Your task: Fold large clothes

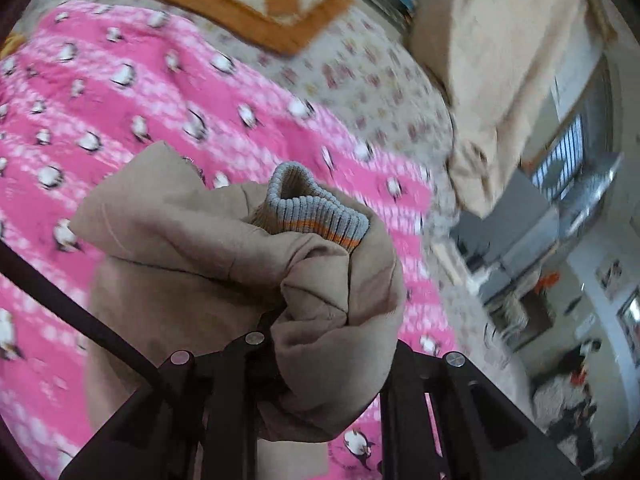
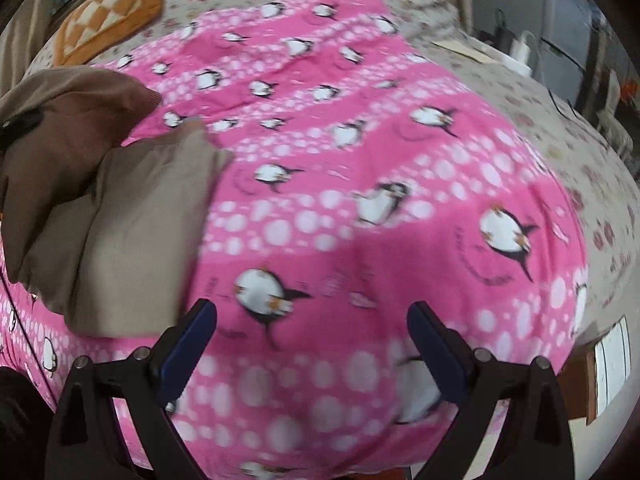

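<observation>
Tan jacket [image 1: 224, 248] (ribbed cuff showing) clamped in left gripper [image 1: 276, 320].

A bed [image 2: 600, 152] carries everything, covered by a cream sheet printed with small reddish flowers. Spread directly on it, over most of the near and middle area, lies a pink blanket [image 2: 360, 208] patterned with penguins and white dots. At the far left, an orange-bordered checkered cushion [image 2: 108, 12] rests on the sheet, just beyond the blanket's far edge. A tan garment [image 2: 132, 232] lies at the left on the blanket, though part of it is lifted clear
</observation>
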`<state>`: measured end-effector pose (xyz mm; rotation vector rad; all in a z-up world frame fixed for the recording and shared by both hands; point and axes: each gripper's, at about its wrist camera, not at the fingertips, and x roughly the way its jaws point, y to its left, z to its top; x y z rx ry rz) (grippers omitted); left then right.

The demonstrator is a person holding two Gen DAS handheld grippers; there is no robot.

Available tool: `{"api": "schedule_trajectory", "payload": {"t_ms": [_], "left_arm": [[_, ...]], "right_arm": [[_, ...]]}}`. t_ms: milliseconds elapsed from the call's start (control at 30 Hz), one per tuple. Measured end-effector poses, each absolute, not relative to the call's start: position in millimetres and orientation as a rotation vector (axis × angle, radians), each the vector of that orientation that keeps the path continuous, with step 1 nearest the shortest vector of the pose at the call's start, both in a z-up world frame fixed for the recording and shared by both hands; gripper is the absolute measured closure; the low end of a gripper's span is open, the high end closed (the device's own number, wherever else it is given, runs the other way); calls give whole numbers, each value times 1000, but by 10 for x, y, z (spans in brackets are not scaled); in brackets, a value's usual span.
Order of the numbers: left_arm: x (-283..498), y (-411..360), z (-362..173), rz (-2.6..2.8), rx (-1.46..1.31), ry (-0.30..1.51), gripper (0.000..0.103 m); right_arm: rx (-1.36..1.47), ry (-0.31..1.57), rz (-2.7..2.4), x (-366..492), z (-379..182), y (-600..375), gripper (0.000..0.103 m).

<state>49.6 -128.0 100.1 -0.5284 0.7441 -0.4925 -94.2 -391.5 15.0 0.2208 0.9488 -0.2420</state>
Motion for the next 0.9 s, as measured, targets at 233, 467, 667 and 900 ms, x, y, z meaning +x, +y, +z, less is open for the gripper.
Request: {"api": "schedule_trajectory", "payload": {"t_ms": [233, 467, 667, 900], "left_arm": [[193, -1749, 342, -431, -259, 814, 102], [-129, -1655, 282, -612, -192, 790, 91], [-357, -1168, 506, -737, -222, 790, 90], [-137, -630, 351, -560, -245, 702, 89]], "right_arm": [[272, 934, -250, -1085, 151, -4172, 4], [270, 919, -256, -1091, 198, -4178, 4], [338, 760, -204, -1090, 476, -4070, 12], [284, 569, 87, -580, 1006, -3418, 11]]}}
